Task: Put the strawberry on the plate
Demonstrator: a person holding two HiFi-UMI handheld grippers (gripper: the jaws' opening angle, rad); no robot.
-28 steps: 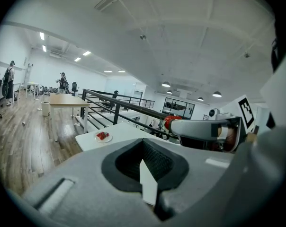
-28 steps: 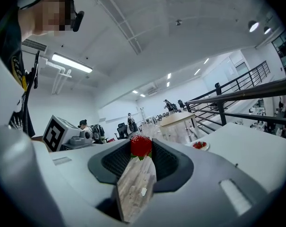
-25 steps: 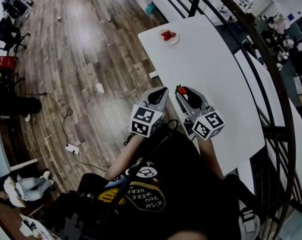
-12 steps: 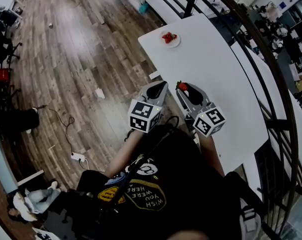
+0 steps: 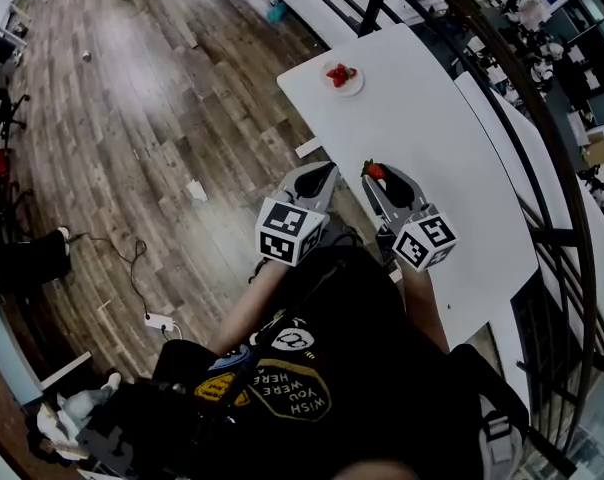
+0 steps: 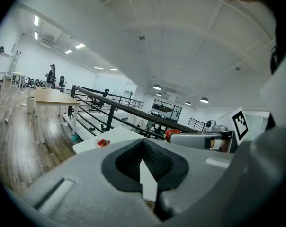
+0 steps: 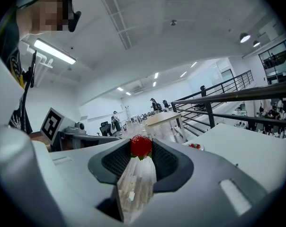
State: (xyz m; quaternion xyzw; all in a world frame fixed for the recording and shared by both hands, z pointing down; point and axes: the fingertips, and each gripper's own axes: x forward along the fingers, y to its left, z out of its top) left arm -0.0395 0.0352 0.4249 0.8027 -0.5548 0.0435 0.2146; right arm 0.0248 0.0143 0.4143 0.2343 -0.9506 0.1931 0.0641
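Note:
My right gripper (image 5: 380,175) is shut on a red strawberry (image 5: 374,170), which sits pinched at its fingertips (image 7: 141,146) above the near part of the white table (image 5: 437,138). A small white plate (image 5: 342,80) holding red strawberries stands near the table's far left corner, well ahead of both grippers; it also shows in the right gripper view (image 7: 196,146) and the left gripper view (image 6: 102,143). My left gripper (image 5: 324,174) hangs beside the right one, off the table's left edge, its jaws meeting at the tips (image 6: 143,161) with nothing between them.
Wooden floor (image 5: 152,118) lies left of the table. A black railing (image 5: 502,98) curves along the right behind the table. Cables and a power strip (image 5: 160,320) lie on the floor. Desks and people stand far off.
Both grippers have moved forward a little towards the plate, the strawberry still held in the right one. The head view has shifted slightly.

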